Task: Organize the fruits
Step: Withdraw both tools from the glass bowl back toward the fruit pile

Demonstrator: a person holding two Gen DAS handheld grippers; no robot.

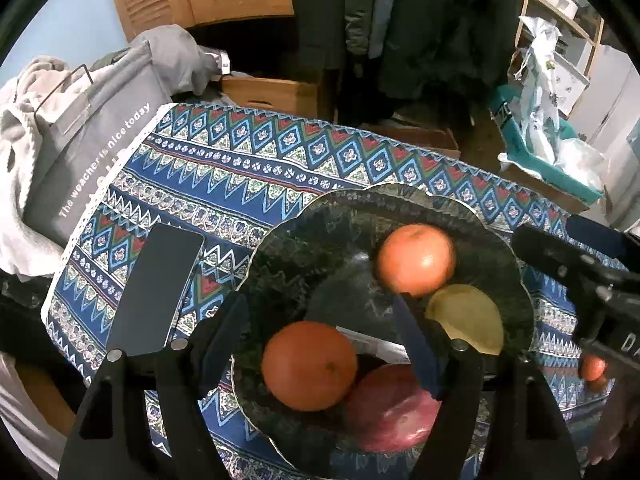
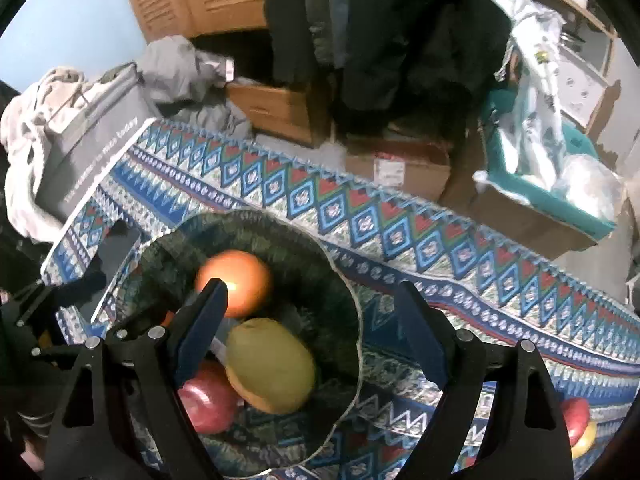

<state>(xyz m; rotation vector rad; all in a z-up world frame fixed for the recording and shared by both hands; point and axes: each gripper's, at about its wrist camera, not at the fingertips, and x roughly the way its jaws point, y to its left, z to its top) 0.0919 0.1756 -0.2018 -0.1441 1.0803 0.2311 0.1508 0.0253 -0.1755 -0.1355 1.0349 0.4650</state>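
A dark green scalloped plate (image 1: 320,240) on the patterned cloth holds several fruits. My left gripper (image 1: 318,300) hangs open over its near side, with an orange (image 1: 310,364) lying between the fingers and clear of both pads. A red apple (image 1: 392,408) lies beside that orange, a second orange (image 1: 416,260) sits farther back, and a yellow-green fruit (image 1: 466,320) lies to the right. In the right wrist view my right gripper (image 2: 310,286) stands open above the plate (image 2: 280,240), over the yellow-green fruit (image 2: 272,364) without touching it. The red apple (image 2: 208,404) and far orange (image 2: 240,284) show beside its left finger.
A dark phone (image 1: 156,288) lies on the blue patterned tablecloth (image 1: 240,168) left of the plate. A red apple (image 2: 576,416) and a yellow fruit (image 2: 586,438) rest on the cloth at the right. A grey bag (image 1: 92,148) stands past the left edge; cardboard boxes (image 2: 400,168) sit behind.
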